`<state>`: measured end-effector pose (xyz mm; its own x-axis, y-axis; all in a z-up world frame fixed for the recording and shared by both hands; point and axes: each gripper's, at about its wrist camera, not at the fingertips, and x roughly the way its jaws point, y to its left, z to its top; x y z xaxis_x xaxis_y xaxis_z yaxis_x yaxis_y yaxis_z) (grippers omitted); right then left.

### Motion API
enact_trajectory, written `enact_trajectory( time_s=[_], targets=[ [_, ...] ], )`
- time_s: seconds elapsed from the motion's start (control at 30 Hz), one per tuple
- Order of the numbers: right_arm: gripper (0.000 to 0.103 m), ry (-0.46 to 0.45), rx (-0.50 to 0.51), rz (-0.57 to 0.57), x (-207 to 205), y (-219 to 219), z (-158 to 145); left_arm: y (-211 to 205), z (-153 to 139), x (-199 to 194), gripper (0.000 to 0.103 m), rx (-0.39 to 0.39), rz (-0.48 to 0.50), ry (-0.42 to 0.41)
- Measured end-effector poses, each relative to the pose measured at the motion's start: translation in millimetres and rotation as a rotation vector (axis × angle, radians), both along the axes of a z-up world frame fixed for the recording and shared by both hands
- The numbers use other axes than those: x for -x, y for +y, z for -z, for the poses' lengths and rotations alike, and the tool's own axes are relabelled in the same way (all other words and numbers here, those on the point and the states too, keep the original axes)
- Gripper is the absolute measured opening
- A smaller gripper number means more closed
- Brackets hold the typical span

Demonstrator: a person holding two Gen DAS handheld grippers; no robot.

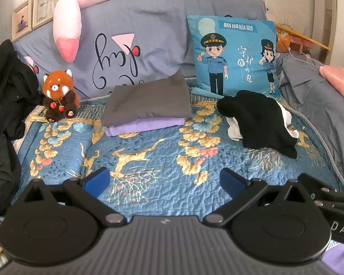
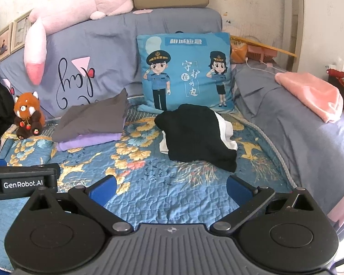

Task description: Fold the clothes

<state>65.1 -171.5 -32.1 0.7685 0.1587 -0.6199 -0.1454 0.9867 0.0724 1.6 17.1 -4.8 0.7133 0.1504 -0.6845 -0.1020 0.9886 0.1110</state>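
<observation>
Centre of the frame, a grey garment (image 1: 146,100) sits folded flat on a folded purple one (image 1: 144,126), a tidy stack on the bed (image 1: 149,160). Just right of it, a black garment (image 1: 259,119) lies crumpled over a white one (image 1: 235,130), so that heap looks left to fold. Bottom of the frame, left claw (image 1: 164,180) and right claw (image 2: 170,189) both gape wide, holding nothing

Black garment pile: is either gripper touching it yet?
Apart. In the right wrist view, bare quilt separates the open right gripper from the black garment pile; the left wrist view shows the left gripper equally clear.
</observation>
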Motion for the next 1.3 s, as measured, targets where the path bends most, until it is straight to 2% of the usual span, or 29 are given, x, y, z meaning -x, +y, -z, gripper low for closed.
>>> enact_trajectory(
  time_s=[0.23, 0.83, 1.07, 1.3],
  targets=[
    [0.103, 0.011, -0.036, 0.001, -1, -3, 1, 2, 2, -1, 0.103, 0.017, 0.008, -0.001],
    [0.103, 0.0, -0.024, 0.011, 3, -1, -1, -6, 6, -2, 0.103, -0.02, 0.009, 0.003],
    [0.103, -0.021, -0.041, 0.024, 7, -2, -2, -4, 5, 0, 0.103, 0.004, 0.014, 0.0],
    [0.103, -0.044, -0.054, 0.038, 10, -3, -4, -6, 6, 2, 0.103, -0.004, 0.018, -0.003]
  ],
)
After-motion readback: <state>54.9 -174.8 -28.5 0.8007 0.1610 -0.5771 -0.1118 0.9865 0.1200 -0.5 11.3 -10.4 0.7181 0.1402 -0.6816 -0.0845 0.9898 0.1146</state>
